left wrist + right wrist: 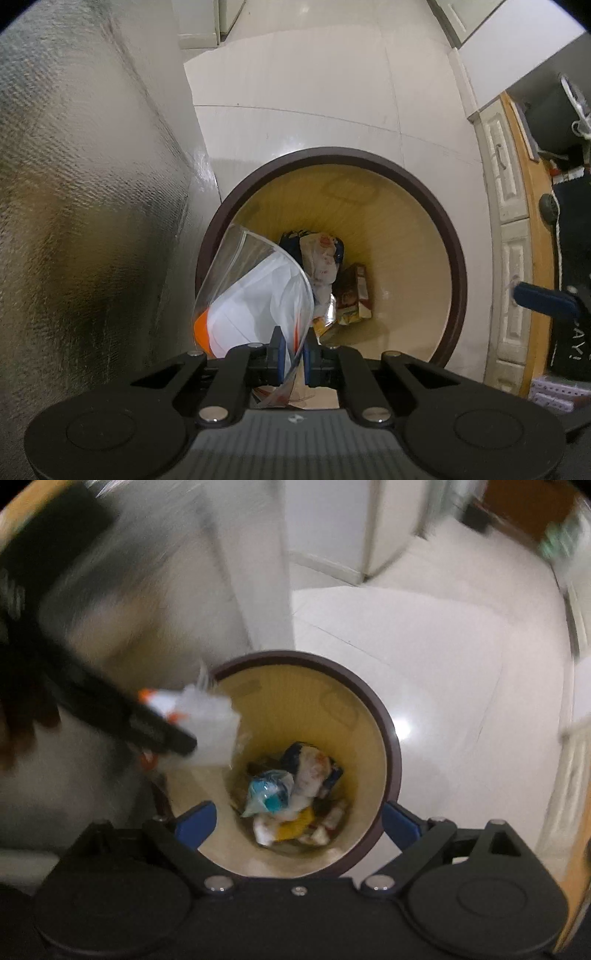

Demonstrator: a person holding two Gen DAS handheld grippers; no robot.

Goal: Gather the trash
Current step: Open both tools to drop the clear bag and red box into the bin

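Left tongs [293,350] clamped on the edge of a clear plastic bag [255,306] with white and orange stuff inside, pointing straight down. Bag hanging over the near-left rim of the trash bin [456,258], long side running away from the tongs, partly over the opening, partly over the rim. Probably needs a nudge toward bin centre before letting go. Right tongs [297,821] spread wide, empty, hovering over the bin.
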